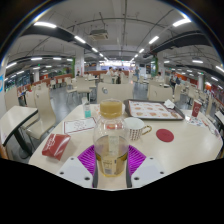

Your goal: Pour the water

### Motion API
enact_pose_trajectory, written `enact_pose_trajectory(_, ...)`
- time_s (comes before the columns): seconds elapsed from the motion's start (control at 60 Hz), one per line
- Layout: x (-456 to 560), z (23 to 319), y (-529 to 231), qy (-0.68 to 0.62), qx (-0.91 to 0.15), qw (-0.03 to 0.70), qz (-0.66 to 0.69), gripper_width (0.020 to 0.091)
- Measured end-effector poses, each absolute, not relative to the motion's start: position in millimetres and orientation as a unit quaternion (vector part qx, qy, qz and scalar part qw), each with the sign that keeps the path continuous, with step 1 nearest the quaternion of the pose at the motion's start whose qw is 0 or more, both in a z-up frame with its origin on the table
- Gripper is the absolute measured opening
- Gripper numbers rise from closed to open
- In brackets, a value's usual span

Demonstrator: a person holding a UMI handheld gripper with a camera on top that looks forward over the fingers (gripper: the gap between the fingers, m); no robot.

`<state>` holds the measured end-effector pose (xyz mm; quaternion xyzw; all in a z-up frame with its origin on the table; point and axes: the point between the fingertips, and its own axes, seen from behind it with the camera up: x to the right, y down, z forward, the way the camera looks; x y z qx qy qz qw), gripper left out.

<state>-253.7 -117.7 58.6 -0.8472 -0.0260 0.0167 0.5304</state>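
Landmark: you can place everything here against the bottle (pixel 111 143), a clear plastic one with a yellowish cap, standing upright in the middle of the view.
Red packet (pixel 56 146): it lies flat on the table (pixel 185 146), well to the left of the bottle and a little nearer you than the cup.
Paper sheet (pixel 79 126): it lies left of the bottle and beyond the red packet, with a small pale blue thing that I cannot identify just behind it.
Hand-held gripper (pixel 111 160): its fingers sit narrow about the bottle, and the purple pads (pixel 88 160) show at both sides of the bottle's lower half. They look pressed against it, so I judge that you are holding the bottle.
Bottle contents: the lower part looks tinted yellowish, so it seems to carry liquid; how full it is I cannot tell.
Cup (pixel 136 128): a white cup with a handle stands on the table just right of the bottle and slightly beyond it, mouth up.
Red coaster (pixel 165 135): a flat red disc lies on the table further right of the bottle, past the cup.
Step in hand: you have the bottle gripped and upright, and pouring has not begun.
Cap: it appears to be on, which would block the pour; check that first.
Next move: carry the bottle's mouth over the cup, to the right, then roll your wrist so it tips toward the cup.
Pose: you hold the hand-held gripper level, pointing forward across the table, with the bottle vertical between the fingers.
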Motion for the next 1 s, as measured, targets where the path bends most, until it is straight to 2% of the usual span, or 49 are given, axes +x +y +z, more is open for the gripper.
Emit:
enact_pose_trajectory(0.117,-272,88,-105,-0.019,-0.84,0.539,0.051,0.0373)
enact_pose_trajectory(0.317,-302,177,-52,0.087,-0.796,0.562,0.208,0.0373)
enact_pose_trajectory(0.383,-310,202,-34,0.143,-0.775,0.549,0.279,0.0371)
enact_pose_trajectory(0.533,-318,228,0,0.291,-0.694,0.468,0.463,0.0372)
enact_pose_trajectory(0.683,-306,207,37,0.442,-0.556,0.328,0.623,0.0371)
enact_pose_trajectory(0.7,-308,217,24,0.459,-0.542,0.313,0.63,0.0371)
enact_pose_trajectory(0.733,-303,196,42,0.48,-0.523,0.298,0.639,0.0372)
enact_pose_trajectory(0.817,-302,174,51,0.511,-0.483,0.254,0.664,0.0372)
enact_pose_trajectory(0.867,-302,173,37,0.529,-0.458,0.224,0.678,0.0371)
enact_pose_trajectory(0.9,-302,158,49,0.543,-0.453,0.212,0.675,0.037)
enact_pose_trajectory(1.0,-299,148,41,0.55,-0.447,0.203,0.676,0.0369)
